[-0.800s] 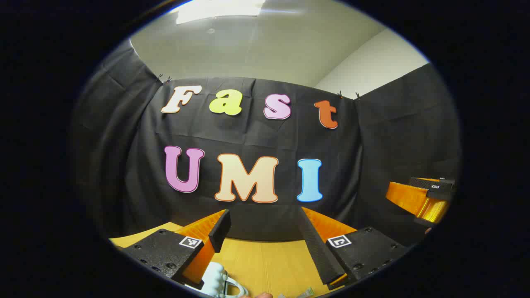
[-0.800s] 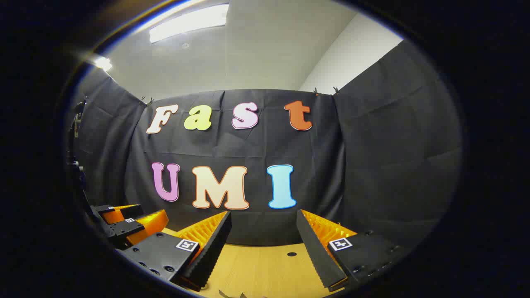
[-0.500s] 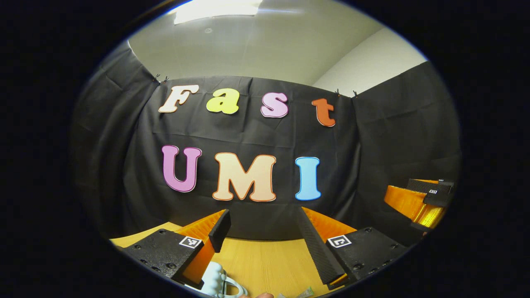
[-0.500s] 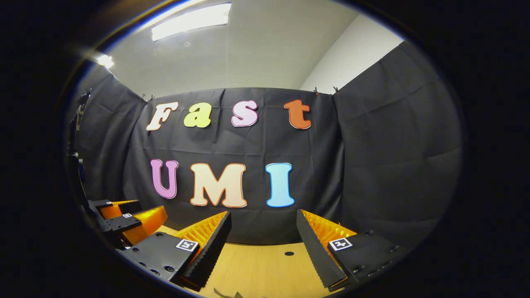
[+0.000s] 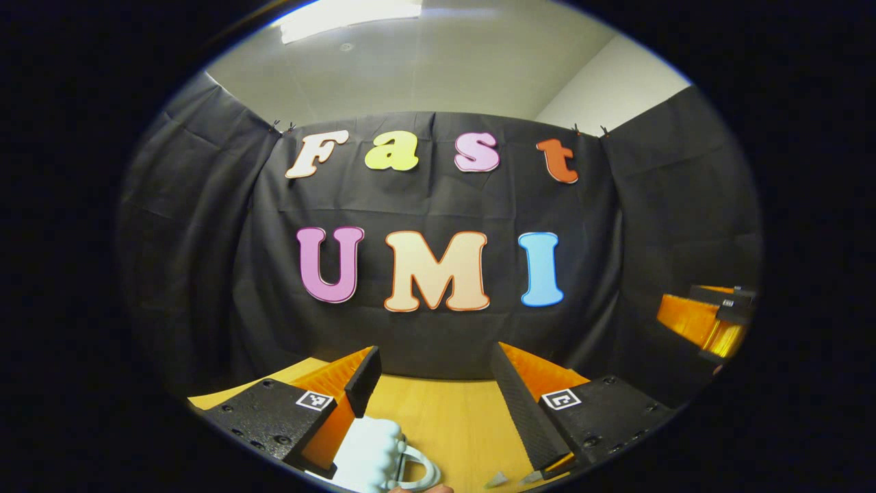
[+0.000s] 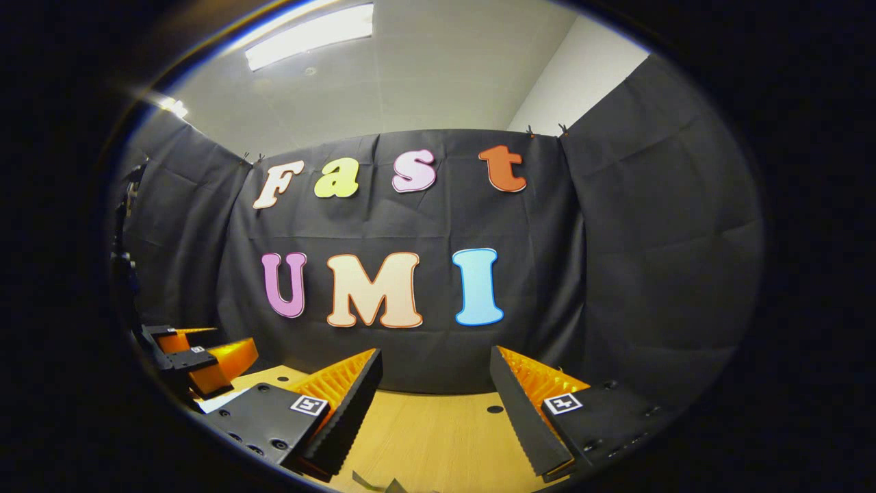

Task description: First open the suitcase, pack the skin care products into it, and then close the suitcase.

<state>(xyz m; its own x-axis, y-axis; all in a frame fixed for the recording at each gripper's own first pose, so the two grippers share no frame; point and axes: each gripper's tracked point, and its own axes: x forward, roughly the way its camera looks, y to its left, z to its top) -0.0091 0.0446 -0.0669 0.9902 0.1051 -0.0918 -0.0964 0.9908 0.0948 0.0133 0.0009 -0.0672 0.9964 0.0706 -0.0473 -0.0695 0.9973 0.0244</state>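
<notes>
In the left gripper view my left gripper [image 5: 434, 352] stands open above the wooden table [image 5: 452, 418], nothing between its fingers. A white ribbed object with a loop handle [image 5: 373, 452] lies just below the left finger at the bottom edge; I cannot tell what it is. Two small packets [image 5: 510, 478] lie near the right finger's base. The right gripper [image 5: 712, 318] shows at the far right. In the right gripper view my right gripper [image 6: 435, 356] is open over bare table [image 6: 438, 431], and the left gripper [image 6: 195, 352] hangs at the far left.
The black cloth wall [image 6: 410, 226] closes off the back of the table and both sides. A small round hole [image 6: 495, 409] sits in the tabletop ahead of the right gripper. Packet corners [image 6: 376, 483] poke in at the bottom edge there.
Both views have tipped downward and swung slightly left, so the wall sits higher and further right and more tabletop shows. The white ribbed object has come further into the left gripper view. Both grippers stay open.
</notes>
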